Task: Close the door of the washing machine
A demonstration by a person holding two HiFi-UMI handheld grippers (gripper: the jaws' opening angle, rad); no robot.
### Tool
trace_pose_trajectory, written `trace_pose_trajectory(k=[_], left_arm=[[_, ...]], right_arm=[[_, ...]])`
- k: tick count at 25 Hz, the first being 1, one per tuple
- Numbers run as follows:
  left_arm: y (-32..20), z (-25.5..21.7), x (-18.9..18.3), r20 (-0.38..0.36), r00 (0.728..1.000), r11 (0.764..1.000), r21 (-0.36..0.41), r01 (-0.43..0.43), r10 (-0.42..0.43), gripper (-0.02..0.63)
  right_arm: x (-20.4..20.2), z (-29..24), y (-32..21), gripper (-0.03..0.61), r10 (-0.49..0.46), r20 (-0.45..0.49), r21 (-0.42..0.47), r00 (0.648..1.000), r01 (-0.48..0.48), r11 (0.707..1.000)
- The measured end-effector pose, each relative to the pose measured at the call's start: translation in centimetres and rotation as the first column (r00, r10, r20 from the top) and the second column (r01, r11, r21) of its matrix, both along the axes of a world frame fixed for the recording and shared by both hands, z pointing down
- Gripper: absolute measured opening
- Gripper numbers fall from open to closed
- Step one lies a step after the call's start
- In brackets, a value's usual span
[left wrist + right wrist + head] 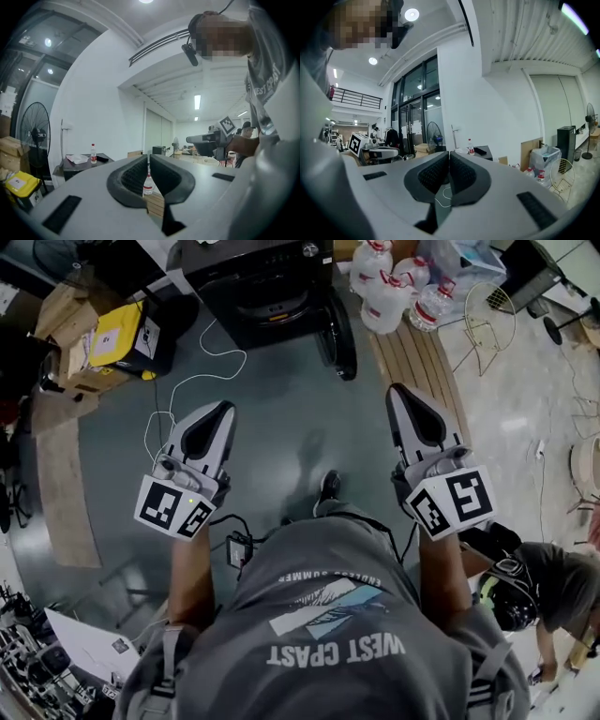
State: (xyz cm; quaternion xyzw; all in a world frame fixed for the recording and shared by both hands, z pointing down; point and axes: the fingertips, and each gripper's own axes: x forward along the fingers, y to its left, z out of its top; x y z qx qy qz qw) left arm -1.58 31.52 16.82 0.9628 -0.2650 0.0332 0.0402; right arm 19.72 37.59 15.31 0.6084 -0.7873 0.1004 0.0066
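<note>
Grey-green floor (286,423) fills the head view, and the task's thing sits at the far end of it, at 12 o'clock from where I stand. At about 10 o'clock lie a yellow box (114,334) and a loose white cable (202,371).

The left gripper (223,412) is held out level. Its own view shows the jaws drawn together to a thin slit with nothing gripped. The washing machine (262,282) is a black unit with its drum opening facing me.

Its door (337,338) hangs open at the machine's right front corner. I see it edge-on, its long axis running roughly 12 to 6, straight out toward me. From the left gripper it lies at about 1 o'clock, well apart.

The right gripper (400,395) is also narrowed to a slit and empty. It has the door at about 11 o'clock and is plainly the nearer of the two. I judge that closing the door calls for a push from the right gripper on the door's right face, sweeping it toward 9 o'clock. Water bottles (394,292) and wooden planks (417,362) crowd that side at 1 o'clock.
</note>
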Motion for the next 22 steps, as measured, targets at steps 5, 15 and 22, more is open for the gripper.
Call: trace_pose_trajectory(k=[5,15,22], left_arm=[[-2.4,-0.1,2.6,0.022,0.999,1.0,0.017,0.027,-0.027,0.029],[-7.4,1.1,3.1,0.016,0.996,0.996,-0.009,0.088,-0.088,0.029],[-13.2,2.6,1.8,-0.008,0.997,0.997,-0.015,0.077,-0.077,0.029]], right_arm=[[2.2,0.3,-3.5,0.029,-0.054,0.007,0.004,0.998,0.054,0.999],[1.7,2.0,-9.9,0.029,-0.14,0.014,-0.036,0.99,0.14,0.99],[0.1,2.8,-15.2,0.029,-0.13,-0.009,-0.041,0.992,0.129,0.991]])
